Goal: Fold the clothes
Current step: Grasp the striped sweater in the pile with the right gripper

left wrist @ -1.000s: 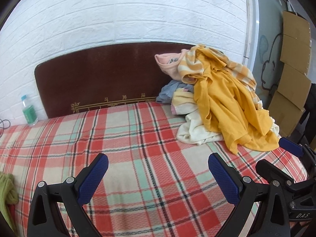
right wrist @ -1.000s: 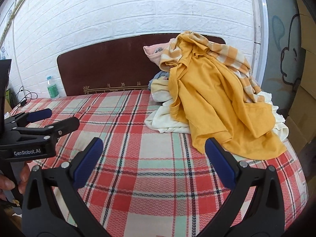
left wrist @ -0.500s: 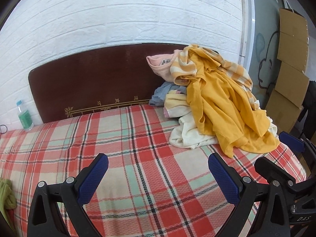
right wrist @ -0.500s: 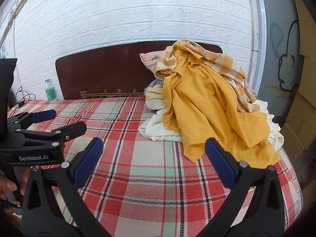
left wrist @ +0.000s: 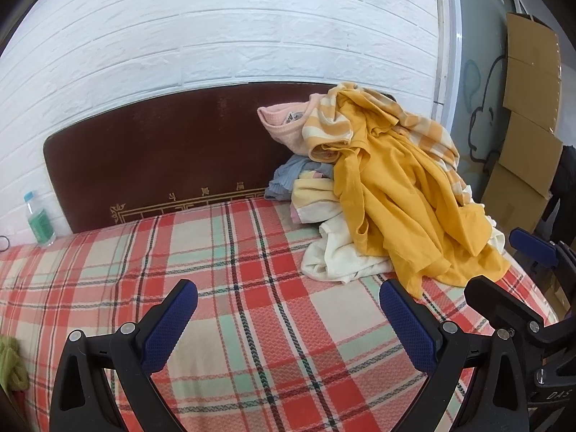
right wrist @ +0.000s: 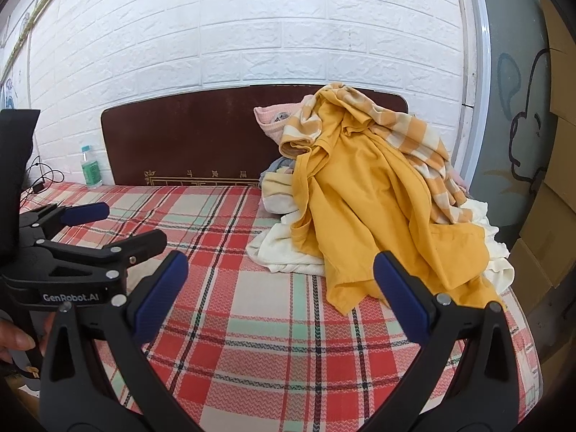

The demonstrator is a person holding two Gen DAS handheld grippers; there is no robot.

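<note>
A heap of clothes lies at the far right of the plaid bed (left wrist: 230,288), against the headboard. On top is a yellow shirt (left wrist: 392,201) (right wrist: 363,194), with a yellow-and-white striped garment (left wrist: 428,126) (right wrist: 414,136), a pink garment (left wrist: 284,122), a blue-grey one (left wrist: 288,176) and a cream one (left wrist: 338,255) (right wrist: 284,248) around and under it. My left gripper (left wrist: 288,309) is open and empty above the bed, short of the heap. My right gripper (right wrist: 280,280) is open and empty, just in front of the yellow shirt's hem. Each gripper shows in the other's view (left wrist: 518,266) (right wrist: 108,230).
A dark brown headboard (left wrist: 162,165) stands against a white brick wall. A plastic water bottle (left wrist: 37,219) (right wrist: 90,169) stands at the bed's far left corner. Flattened cardboard boxes (left wrist: 529,115) lean by the wall at right. A green cloth (left wrist: 10,363) lies at the bed's left edge.
Both grippers have shifted a little over the bed; the heap sits lower and nearer the middle of each view. The clothes have not moved. Both stay open.
</note>
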